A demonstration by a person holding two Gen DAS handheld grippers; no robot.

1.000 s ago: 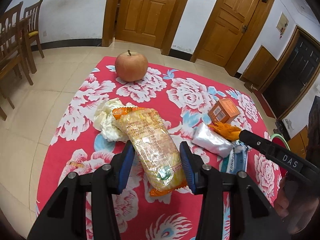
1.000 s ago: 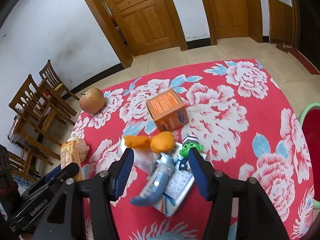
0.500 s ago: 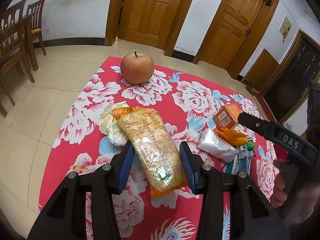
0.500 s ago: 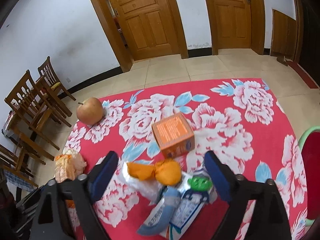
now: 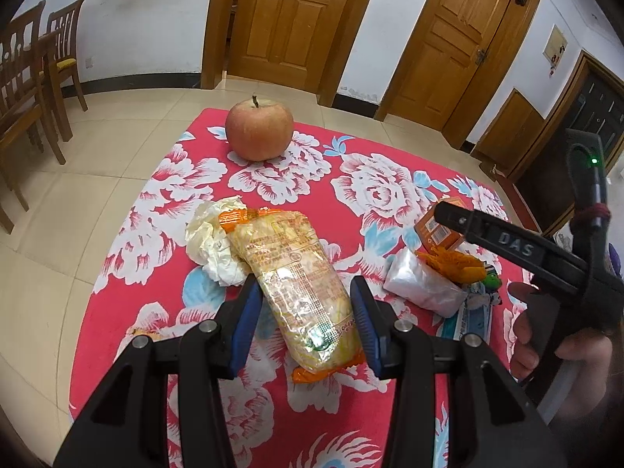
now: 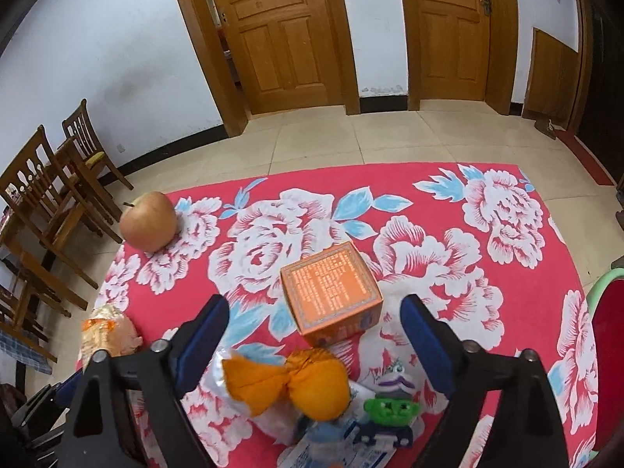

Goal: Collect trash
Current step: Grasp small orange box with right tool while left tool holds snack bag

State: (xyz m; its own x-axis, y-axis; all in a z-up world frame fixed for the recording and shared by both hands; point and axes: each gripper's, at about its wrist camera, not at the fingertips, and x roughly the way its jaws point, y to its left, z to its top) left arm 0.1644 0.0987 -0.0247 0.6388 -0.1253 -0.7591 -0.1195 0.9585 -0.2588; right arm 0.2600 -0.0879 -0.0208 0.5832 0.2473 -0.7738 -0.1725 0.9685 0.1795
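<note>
My left gripper (image 5: pixel 306 321) is shut on a yellow-orange snack wrapper (image 5: pixel 296 277) lying on the red flowered tablecloth (image 5: pixel 390 195), beside a crumpled white tissue (image 5: pixel 212 238). My right gripper (image 6: pixel 314 335) is open and empty, above a pile of trash: an orange wrapper (image 6: pixel 296 384), a silver packet (image 5: pixel 421 284), a blue-white packet (image 6: pixel 339 444) and a green toy figure (image 6: pixel 390 409). An orange box (image 6: pixel 331 292) sits just beyond its fingertips. The right gripper also shows in the left wrist view (image 5: pixel 507 240).
An apple (image 5: pixel 259 130) stands at the table's far left corner, also in the right wrist view (image 6: pixel 148 220). Wooden chairs (image 6: pixel 50 195) stand left of the table. A red bin with a green rim (image 6: pixel 608 319) sits at the right edge. Wooden doors behind.
My right gripper opened wide and rose back from the trash pile, now facing the orange box. My left gripper stays closed on the snack wrapper and shifted slightly.
</note>
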